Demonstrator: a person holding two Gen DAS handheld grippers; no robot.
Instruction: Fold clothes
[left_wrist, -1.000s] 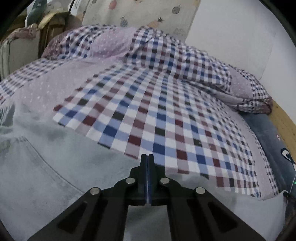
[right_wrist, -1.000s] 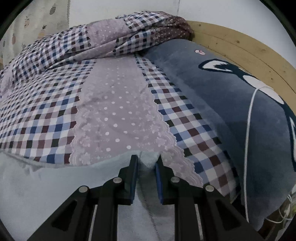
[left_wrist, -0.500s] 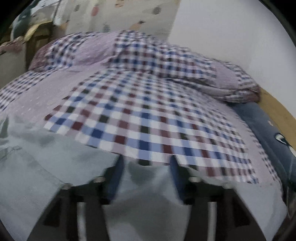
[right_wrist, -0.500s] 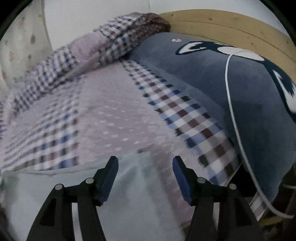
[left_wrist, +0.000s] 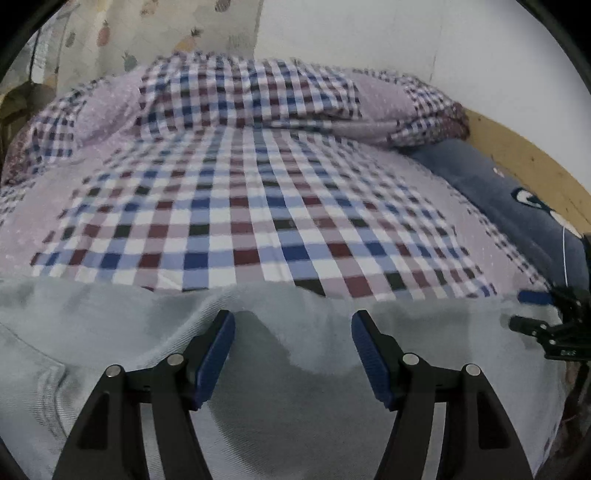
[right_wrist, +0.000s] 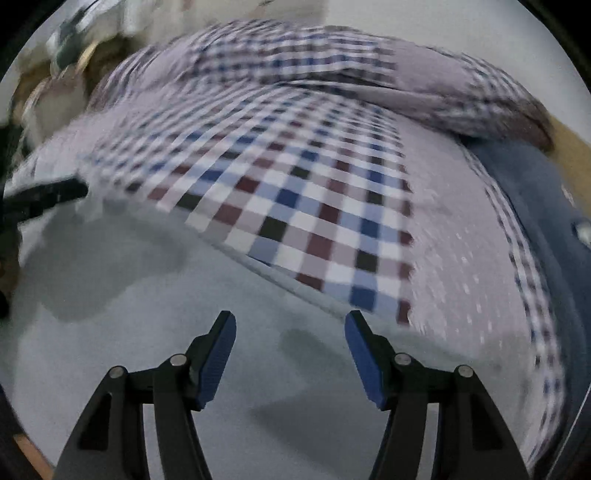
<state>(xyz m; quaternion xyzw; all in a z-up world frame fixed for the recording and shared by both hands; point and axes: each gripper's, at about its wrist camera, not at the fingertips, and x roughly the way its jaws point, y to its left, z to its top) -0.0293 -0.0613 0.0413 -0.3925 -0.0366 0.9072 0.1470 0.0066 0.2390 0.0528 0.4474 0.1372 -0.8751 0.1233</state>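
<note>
Right now both grippers hang just above a pale grey garment (left_wrist: 295, 406) spread flat on the bed, and neither has hold of it. The left gripper (left_wrist: 293, 321) has its jaws spread wide, the blue pads (left_wrist: 216, 354) well apart, with bare grey cloth showing in the gap between them. A soft ridge of the garment rises just ahead of its fingertips, and a stitched seam curves off on the side of the garment away from the right gripper. The right gripper (right_wrist: 290, 321) stands the same way, jaws wide and nothing between them; its shadow falls on the cloth (right_wrist: 184, 332) right under it. Seen from the left wrist camera, the right gripper (left_wrist: 532, 310) sits at the garment's far edge, over the corner nearest the dark blue cushion (left_wrist: 517, 206). From the right wrist camera, a black finger of the left gripper (right_wrist: 48, 194) reaches in over the garment's opposite side.

Beyond the garment, touching its far edge, lies the checked bedspread (left_wrist: 258, 206) in blue, maroon and white squares, with a lilac dotted band (right_wrist: 461, 266) running along it. A bunched quilt (left_wrist: 295, 96) of the same pattern is heaped behind that, against the white wall (left_wrist: 406, 33). The cushion lies between the bedspread and a wooden bed frame (left_wrist: 524, 158). The right view is smeared, so finer detail there is beyond me.
</note>
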